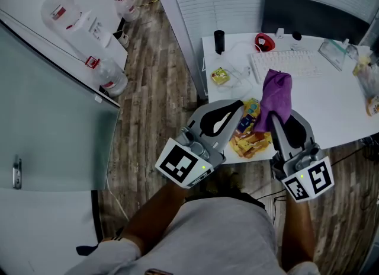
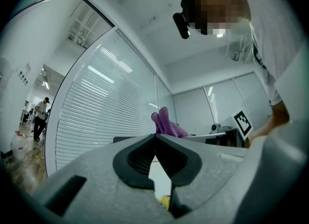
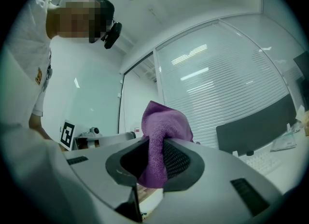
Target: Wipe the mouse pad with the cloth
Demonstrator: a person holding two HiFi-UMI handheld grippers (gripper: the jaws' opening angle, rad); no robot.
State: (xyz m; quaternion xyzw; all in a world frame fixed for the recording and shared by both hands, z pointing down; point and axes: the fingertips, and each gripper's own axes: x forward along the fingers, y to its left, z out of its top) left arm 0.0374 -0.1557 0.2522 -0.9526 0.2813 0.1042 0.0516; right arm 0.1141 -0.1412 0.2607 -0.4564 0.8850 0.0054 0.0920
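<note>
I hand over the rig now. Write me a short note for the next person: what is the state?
Left gripper: shut, empty.
Right gripper: shut on the purple cloth, which stands up from its jaws.
Mouse pad: colourful, at the near edge of the white desk, partly hidden by both grippers.
Done: cloth is in the gripper.
Left: lower the cloth onto the pad and wipe it.

1 cloth (image 1: 277, 93), 1 kbd (image 1: 287, 63), 1 chair (image 1: 314, 16)
</note>
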